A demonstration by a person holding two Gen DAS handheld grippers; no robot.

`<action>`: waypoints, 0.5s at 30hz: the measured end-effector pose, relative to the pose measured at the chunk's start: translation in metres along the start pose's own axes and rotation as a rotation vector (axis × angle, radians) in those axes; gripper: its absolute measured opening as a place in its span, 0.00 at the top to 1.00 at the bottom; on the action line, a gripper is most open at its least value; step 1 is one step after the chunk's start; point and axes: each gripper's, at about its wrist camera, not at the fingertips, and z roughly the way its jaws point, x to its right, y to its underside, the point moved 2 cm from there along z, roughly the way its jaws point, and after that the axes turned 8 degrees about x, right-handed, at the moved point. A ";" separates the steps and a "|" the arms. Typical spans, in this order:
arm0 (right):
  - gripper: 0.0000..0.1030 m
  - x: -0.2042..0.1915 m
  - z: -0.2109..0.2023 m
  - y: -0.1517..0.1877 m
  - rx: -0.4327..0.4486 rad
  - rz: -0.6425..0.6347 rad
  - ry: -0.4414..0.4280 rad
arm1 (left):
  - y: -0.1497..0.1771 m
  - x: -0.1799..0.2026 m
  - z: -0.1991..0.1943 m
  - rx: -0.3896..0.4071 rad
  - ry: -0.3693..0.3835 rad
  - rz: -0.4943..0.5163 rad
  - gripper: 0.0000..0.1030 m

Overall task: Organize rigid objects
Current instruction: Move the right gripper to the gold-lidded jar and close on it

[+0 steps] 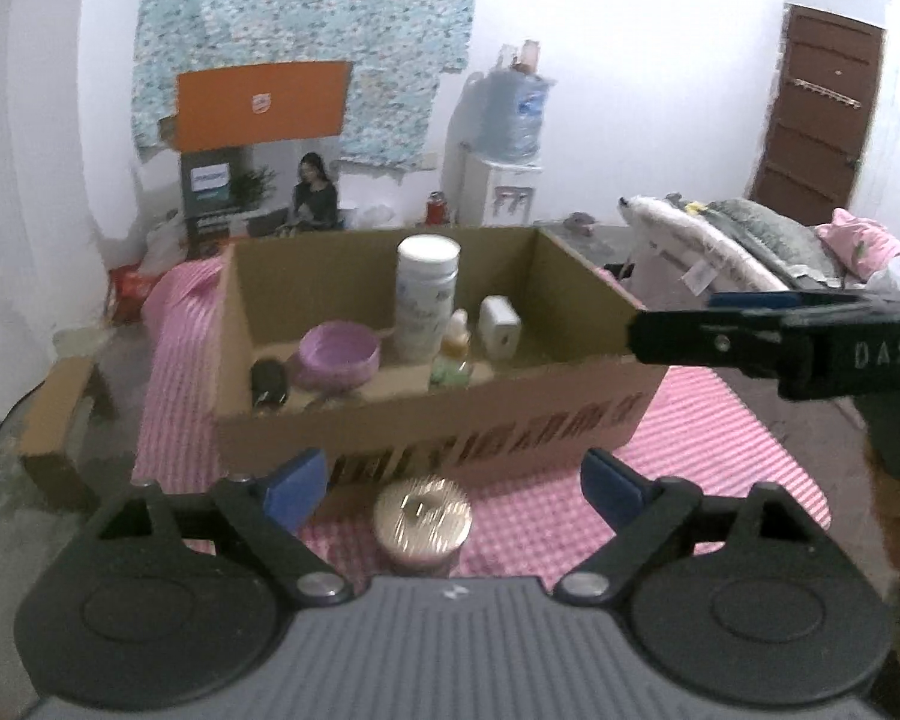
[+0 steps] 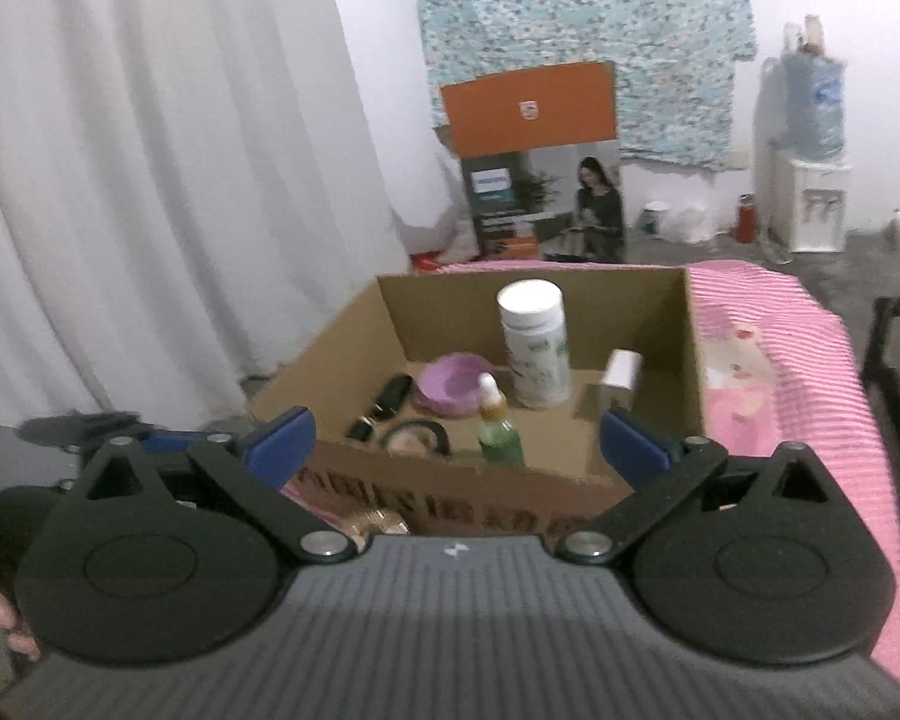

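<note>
Left tool point(image 1: 453, 483): spread wide, nothing between its pads.
Right tool point(image 2: 456, 441): spread wide, empty.
Box point(image 1: 438, 420): open cardboard, on the pink checked cloth point(image 1: 720, 450).
White bottle point(image 1: 426, 294): upright inside the box, long axis vertical, cap up.
Dropper bottle point(image 2: 498, 426): upright, tip up, beside the purple bowl point(image 1: 339, 354).
Black item point(image 1: 268, 381): lies flat, long axis toward the back wall; blurred, perhaps a remote.
Gold-lidded jar point(image 1: 423, 525): upright before the box.

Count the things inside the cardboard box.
6: white canister, purple bowl, green dropper bottle, white block, black case, tape roll. Others may hide.
</note>
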 end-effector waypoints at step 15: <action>0.01 -0.025 -0.008 0.049 0.011 -0.175 0.198 | 0.048 -0.008 0.001 -0.043 -0.083 0.001 0.10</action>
